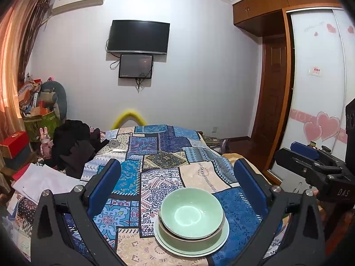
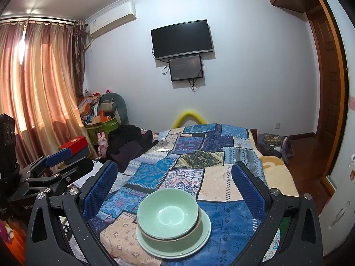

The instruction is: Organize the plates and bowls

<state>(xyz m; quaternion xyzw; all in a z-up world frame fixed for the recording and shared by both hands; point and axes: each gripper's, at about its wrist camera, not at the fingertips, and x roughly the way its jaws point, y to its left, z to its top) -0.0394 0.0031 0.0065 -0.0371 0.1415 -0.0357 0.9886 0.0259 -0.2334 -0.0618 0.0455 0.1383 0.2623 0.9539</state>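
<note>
While jaws gape, bowls point(image 1: 192, 215) on plates point(image 1: 224, 236).

A pale lilac wall point(image 2: 244, 84) carries a dark television point(image 2: 182, 38) with a smaller screen point(image 2: 186, 69) mounted just below it, cables dangling. An air conditioner point(image 2: 113, 20) sits high beside the window, where peach curtains point(image 2: 37, 84) glow with daylight. A bed under a blue patchwork quilt point(image 2: 199, 155) fills the middle; dark clothes point(image 2: 126, 146) lie heaped at its left edge. In the left corner, a green bag point(image 2: 101, 128) overflows with boxes and toys. On the right stand a wooden door point(image 1: 273, 88), brown upper cabinets point(image 1: 266, 2) and a white wardrobe door with pink hearts point(image 1: 321, 126). The floor point(image 2: 306, 150) is dark wood.
</note>
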